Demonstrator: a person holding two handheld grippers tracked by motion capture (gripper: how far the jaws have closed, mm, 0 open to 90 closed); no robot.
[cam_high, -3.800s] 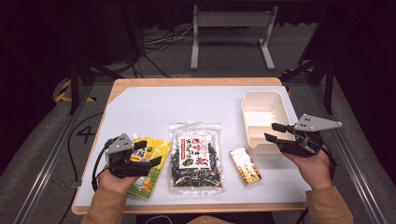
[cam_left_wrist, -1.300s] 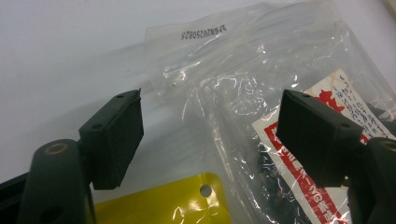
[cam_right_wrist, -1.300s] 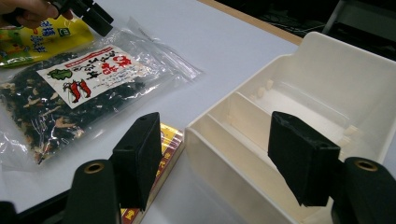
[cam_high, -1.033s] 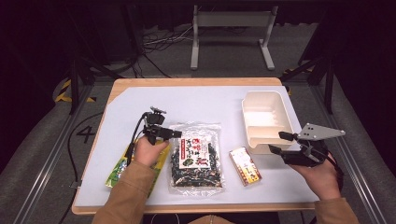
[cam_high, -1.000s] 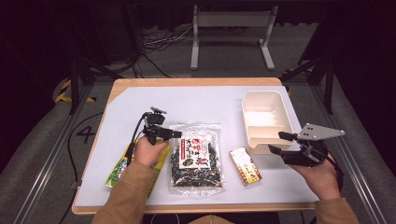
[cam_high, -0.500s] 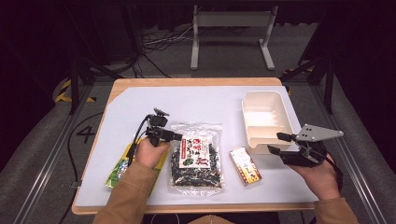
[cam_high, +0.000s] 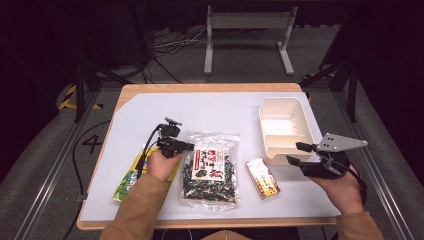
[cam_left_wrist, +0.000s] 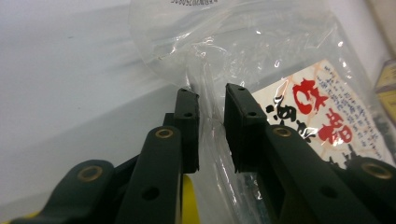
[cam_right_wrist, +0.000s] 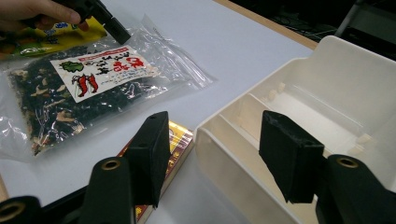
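In the high view, a white-topped table with a wooden edge (cam_high: 150, 115) is seen. A clear plastic bag of dark dried food with a white and red label (cam_high: 210, 170) lies near the middle of it. The left gripper (cam_high: 186, 146) is laid at the bag's far left corner, with the hand over a yellow and green flat packet (cam_high: 127, 179) to the left. A small red and gold box (cam_high: 262, 178) lies just right of the bag. A cream plastic tray with compartments (cam_high: 282, 129) stands farther right. The right gripper (cam_high: 296, 153) is held at the tray's near wall.

In the left gripper view, the left gripper (cam_left_wrist: 211, 116) is seen with a fold of the bag (cam_left_wrist: 280, 60) pinched between its jaws. The jaws have just been closing and stand only narrowly apart, the film pressed between them.

In the right gripper view, the right gripper (cam_right_wrist: 212, 154) is seen with its jaws parted and nothing held. The tray's near corner (cam_right_wrist: 243, 163) lies between them, though contact cannot be told. The box (cam_right_wrist: 180, 140) shows beside the left-hand jaw, and the bag (cam_right_wrist: 84, 88) lies beyond.
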